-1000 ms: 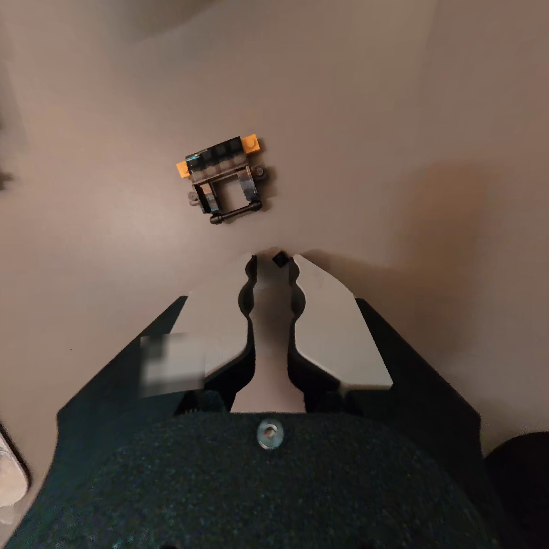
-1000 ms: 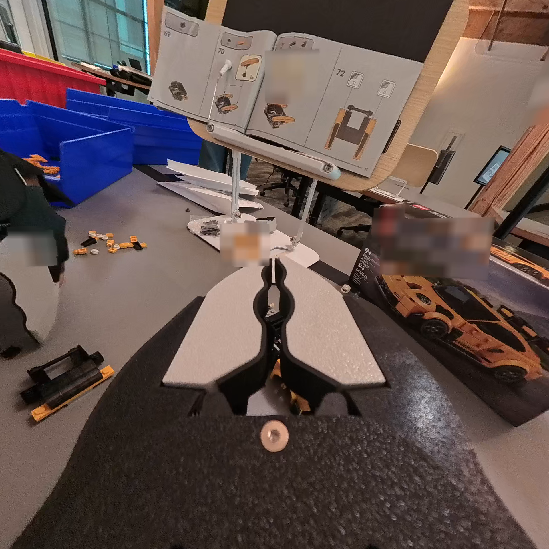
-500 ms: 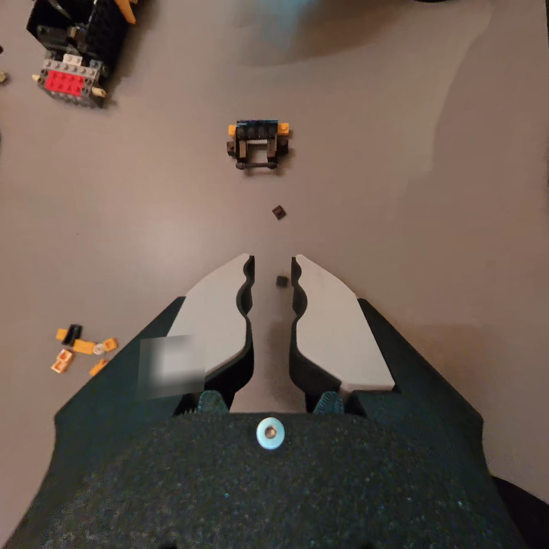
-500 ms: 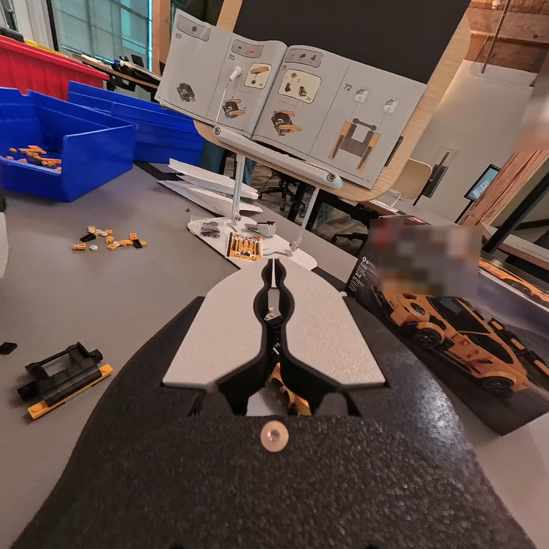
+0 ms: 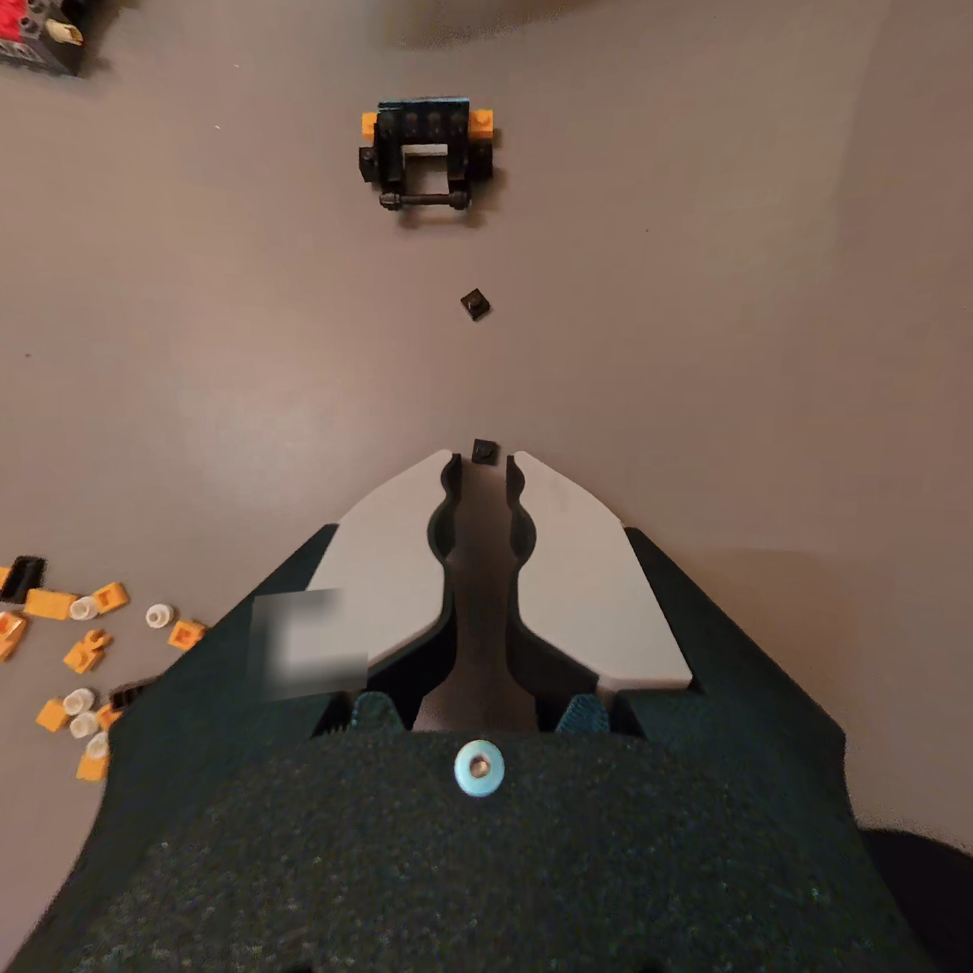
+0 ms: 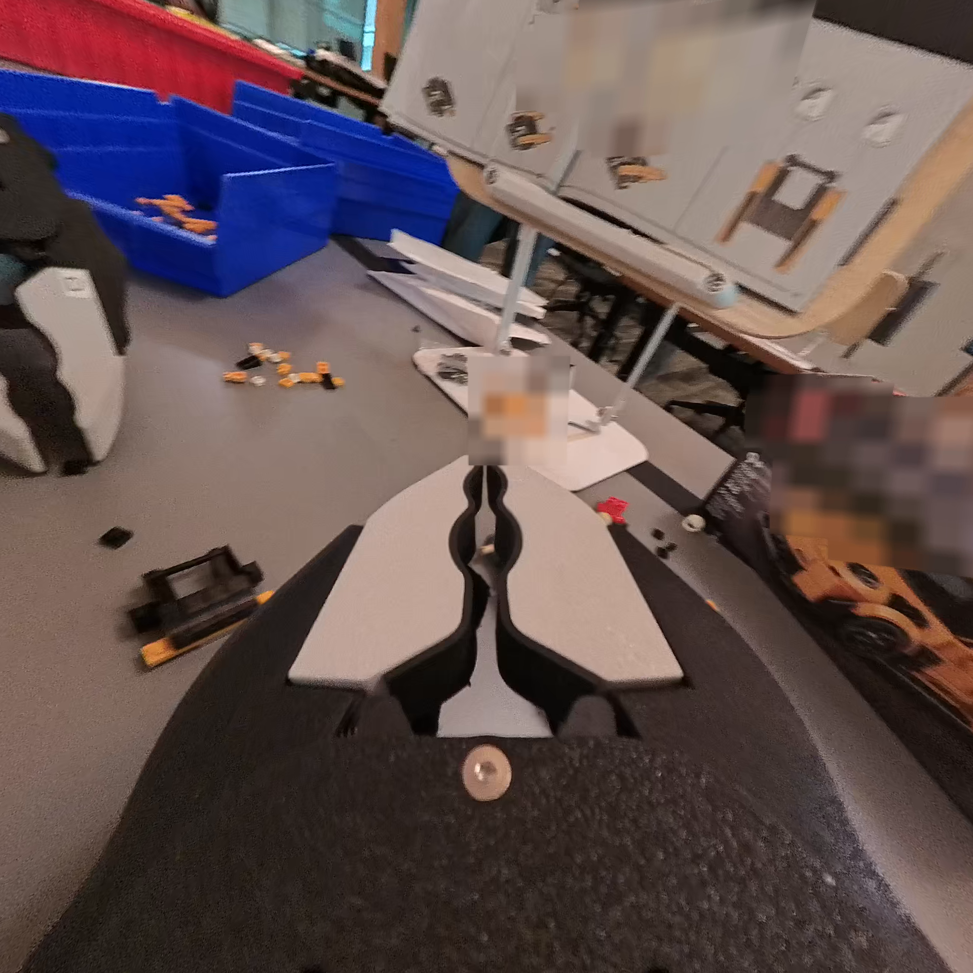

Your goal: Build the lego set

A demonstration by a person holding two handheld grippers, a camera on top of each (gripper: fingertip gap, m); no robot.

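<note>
My left gripper (image 5: 482, 459) is open and low over the grey table, with a small black square piece (image 5: 484, 452) lying between its fingertips. A second small black piece (image 5: 475, 304) lies farther ahead. Beyond it sits a black frame assembly on an orange plate (image 5: 427, 152). In the right wrist view the assembly (image 6: 195, 595) is at the left, with the left gripper (image 6: 68, 463) behind it. My right gripper (image 6: 484, 474) is shut, held above the table. A small dark and tan thing (image 6: 487, 547) shows in its gap; I cannot tell whether it is gripped.
Loose orange, white and black pieces (image 5: 84, 632) lie left of my left gripper. A partly built chassis (image 5: 31, 31) is at the far left. Blue bins (image 6: 221, 210), an instruction booklet on a stand (image 6: 658, 158) and the set's box (image 6: 869, 579) ring the table. A red piece (image 6: 613, 508) lies near the box. About 20 cm separates my left fingertips from my right.
My left gripper drew back from the assembly, leaving one black piece behind, then came low over a second black piece. The right gripper shifted; the orange and black thing under its jaws no longer shows.
</note>
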